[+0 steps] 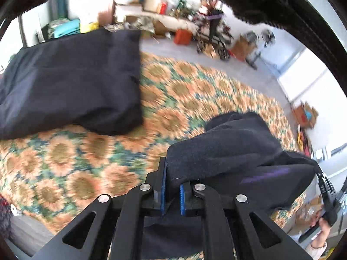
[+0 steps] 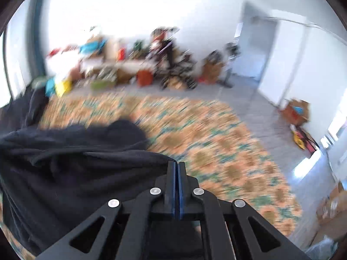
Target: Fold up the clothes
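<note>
Two handheld grippers work over a surface spread with a sunflower-print cloth (image 1: 65, 158), in a cluttered room with boxes along the far wall. A dark garment (image 1: 227, 147) is bunched up between them, apparently gathered at two points so it can be lifted and spread for folding. The left gripper (image 1: 172, 191) has its jaws drawn in narrow, pinching a thick roll of the garment's fabric. The right gripper (image 2: 178, 186) has its jaws pressed fully together beside the garment's edge; whether any cloth is caught between them, I cannot tell. A second dark piece, already a folded stack (image 1: 69, 80), lies well apart.
</note>
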`<move>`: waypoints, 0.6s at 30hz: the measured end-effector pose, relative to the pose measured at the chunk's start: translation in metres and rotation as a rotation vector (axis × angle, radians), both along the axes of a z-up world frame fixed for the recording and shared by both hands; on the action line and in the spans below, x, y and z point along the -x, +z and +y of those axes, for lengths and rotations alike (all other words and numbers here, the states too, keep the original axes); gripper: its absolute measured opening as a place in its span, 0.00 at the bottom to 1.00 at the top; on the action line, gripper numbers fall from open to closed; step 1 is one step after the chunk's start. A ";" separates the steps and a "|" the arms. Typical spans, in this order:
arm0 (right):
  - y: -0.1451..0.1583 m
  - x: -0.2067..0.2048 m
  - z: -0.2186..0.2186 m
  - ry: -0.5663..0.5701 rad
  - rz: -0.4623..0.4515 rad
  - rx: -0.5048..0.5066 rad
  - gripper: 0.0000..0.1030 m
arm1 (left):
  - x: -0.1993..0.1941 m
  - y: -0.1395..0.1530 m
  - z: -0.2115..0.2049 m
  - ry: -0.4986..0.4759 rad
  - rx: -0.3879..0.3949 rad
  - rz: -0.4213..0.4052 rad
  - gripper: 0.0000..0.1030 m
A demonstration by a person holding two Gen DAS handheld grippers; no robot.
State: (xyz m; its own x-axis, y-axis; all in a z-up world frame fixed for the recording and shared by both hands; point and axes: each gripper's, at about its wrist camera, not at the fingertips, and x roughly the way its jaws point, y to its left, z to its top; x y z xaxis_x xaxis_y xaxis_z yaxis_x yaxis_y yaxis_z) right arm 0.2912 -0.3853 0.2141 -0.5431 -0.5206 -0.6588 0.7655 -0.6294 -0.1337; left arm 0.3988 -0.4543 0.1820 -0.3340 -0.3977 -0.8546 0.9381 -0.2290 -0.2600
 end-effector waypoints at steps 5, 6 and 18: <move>0.017 0.025 0.061 -0.179 -0.034 0.003 0.00 | -0.018 -0.024 0.021 -0.027 -0.086 -0.155 0.09; 0.009 0.031 0.074 -0.188 -0.089 -0.011 0.00 | -0.018 -0.039 0.021 -0.044 -0.165 -0.156 0.09; -0.052 -0.006 0.022 0.081 -0.163 -0.159 0.66 | 0.024 -0.007 0.033 -0.207 -0.142 -0.195 0.74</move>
State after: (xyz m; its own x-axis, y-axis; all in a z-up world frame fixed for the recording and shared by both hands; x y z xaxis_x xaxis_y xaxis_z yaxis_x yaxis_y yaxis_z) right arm 0.2967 -0.3631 0.1622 -0.3837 -0.4406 -0.8116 0.8321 -0.5461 -0.0970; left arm 0.3745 -0.4217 0.1755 -0.2196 -0.2108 -0.9525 0.9105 -0.3949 -0.1226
